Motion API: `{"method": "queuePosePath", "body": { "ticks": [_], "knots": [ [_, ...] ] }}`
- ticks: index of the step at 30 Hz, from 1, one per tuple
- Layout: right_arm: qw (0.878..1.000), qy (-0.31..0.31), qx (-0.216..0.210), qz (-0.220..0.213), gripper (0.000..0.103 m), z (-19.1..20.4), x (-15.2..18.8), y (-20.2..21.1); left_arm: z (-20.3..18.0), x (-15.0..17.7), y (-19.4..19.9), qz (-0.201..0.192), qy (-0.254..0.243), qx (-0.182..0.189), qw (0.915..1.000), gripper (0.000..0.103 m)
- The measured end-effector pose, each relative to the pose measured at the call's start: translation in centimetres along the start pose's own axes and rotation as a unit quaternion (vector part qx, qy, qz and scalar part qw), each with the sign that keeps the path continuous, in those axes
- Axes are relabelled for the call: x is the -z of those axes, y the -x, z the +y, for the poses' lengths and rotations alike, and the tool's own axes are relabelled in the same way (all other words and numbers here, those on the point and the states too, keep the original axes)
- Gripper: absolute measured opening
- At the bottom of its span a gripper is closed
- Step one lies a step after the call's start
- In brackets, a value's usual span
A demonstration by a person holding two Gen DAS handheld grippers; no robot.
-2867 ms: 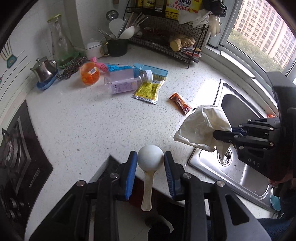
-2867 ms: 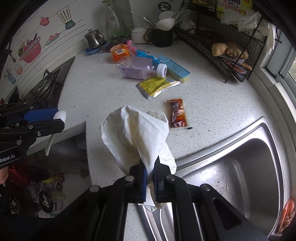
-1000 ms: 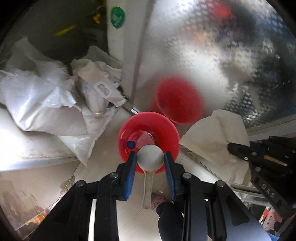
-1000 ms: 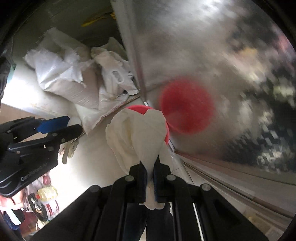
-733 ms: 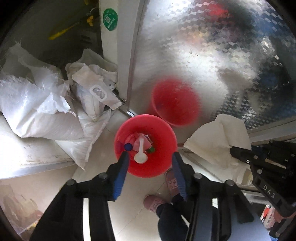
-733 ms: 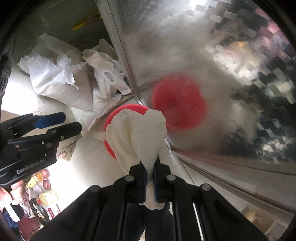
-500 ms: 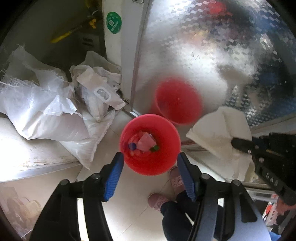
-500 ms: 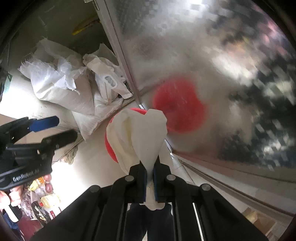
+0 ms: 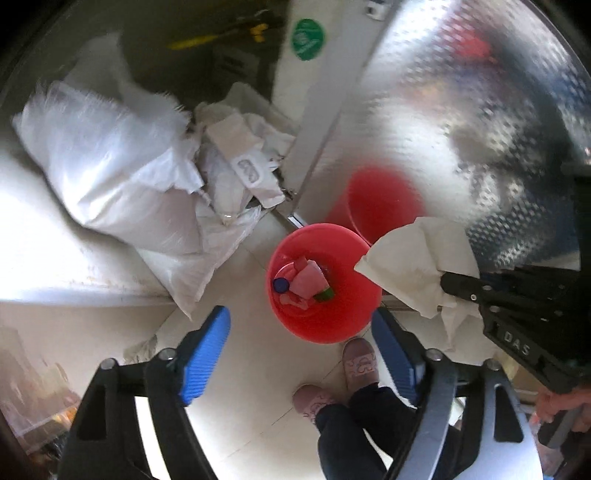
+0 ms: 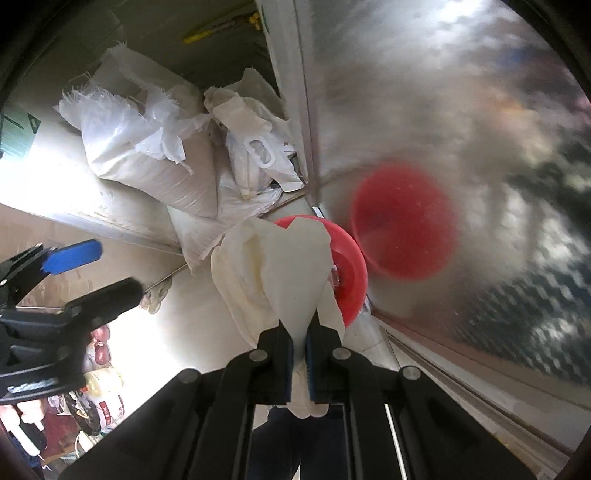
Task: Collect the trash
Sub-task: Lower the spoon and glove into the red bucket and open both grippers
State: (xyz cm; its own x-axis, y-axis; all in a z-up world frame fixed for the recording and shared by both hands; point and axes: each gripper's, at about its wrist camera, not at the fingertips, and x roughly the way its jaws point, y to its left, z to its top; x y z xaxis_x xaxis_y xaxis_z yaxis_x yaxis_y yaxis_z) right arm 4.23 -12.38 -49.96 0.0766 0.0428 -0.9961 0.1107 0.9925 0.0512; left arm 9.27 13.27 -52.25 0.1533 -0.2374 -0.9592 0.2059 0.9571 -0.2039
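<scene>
Tissue (image 10: pixel 273 269), crumpled and white, pinched in right claw (image 10: pixel 300 341), jaws nearly closed on its lower fold, rest fanning up and hiding part of red bin (image 10: pixel 351 273) below. Same tissue (image 9: pixel 417 269) in left view, hanging just beside bin rim, not yet over the opening. Left claw (image 9: pixel 303 332) spread wide, blue pads (image 9: pixel 205 350) apart, nothing between them, hovering above red bin (image 9: pixel 325 317).

Inside bin: pink scraps (image 9: pixel 304 280), a blue cap (image 9: pixel 280 284), a green bit (image 9: pixel 325 294). Bin standing on pale floor (image 9: pixel 240 369), against a patterned metal panel (image 9: pixel 461 110) showing a red reflection. White sacks (image 9: pixel 122 177) heaped to the left, a slippered foot (image 9: pixel 360 362) near the bin.

By the look of it, partly done: some trash already in the bin, tissue left to drop, needing a short move over the opening and a release. Anything left elsewhere out of view, so impossible to judge.

Writing: "DAS" readable on right claw's body in left view; lettering on left claw's body too blurred to read; green round sticker (image 9: pixel 307 34) illegible.
</scene>
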Motion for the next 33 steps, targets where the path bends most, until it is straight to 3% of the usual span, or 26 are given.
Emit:
{"method": "queuePosePath", "body": {
  "ticks": [5,18,19,20,22,27,29,33],
  "knots": [
    [1.0,0.01,-0.002,0.004,0.005,0.5,-0.6,-1.0,0.6,0.4,-0.7,0.003,-0.006,-0.035,0.9994,0.103],
    [0.999,0.039,0.0,0.023,0.007,1.5,-0.5,-3.2,1.3,0.6,-1.4,0.014,0.005,-0.04,0.9991,0.103],
    [0.999,0.044,0.005,0.024,0.02,1.6,-0.4,-3.2,1.3,0.7,-1.3,0.014,0.006,-0.042,0.999,0.103],
    [0.999,0.047,0.009,0.024,0.045,1.7,-0.4,-3.3,1.3,0.8,-1.3,0.015,0.006,-0.043,0.9989,0.103],
    [0.999,0.044,0.006,0.017,0.074,1.5,-0.2,-3.2,1.2,1.0,-0.9,0.015,0.004,-0.047,0.9988,0.103],
    [0.999,0.039,-0.003,0.03,0.08,1.3,0.4,-3.2,1.3,1.9,0.0,0.012,0.014,-0.05,0.9986,0.103],
    [0.999,0.036,-0.004,0.028,0.09,1.2,0.7,-2.7,1.1,2.2,0.6,0.01,0.015,-0.051,0.9985,0.103],
    [0.999,0.044,-0.01,0.02,0.097,1.6,1.1,-0.7,0.6,2.9,2.9,0.005,0.018,-0.056,0.9983,0.103]
  ]
}}
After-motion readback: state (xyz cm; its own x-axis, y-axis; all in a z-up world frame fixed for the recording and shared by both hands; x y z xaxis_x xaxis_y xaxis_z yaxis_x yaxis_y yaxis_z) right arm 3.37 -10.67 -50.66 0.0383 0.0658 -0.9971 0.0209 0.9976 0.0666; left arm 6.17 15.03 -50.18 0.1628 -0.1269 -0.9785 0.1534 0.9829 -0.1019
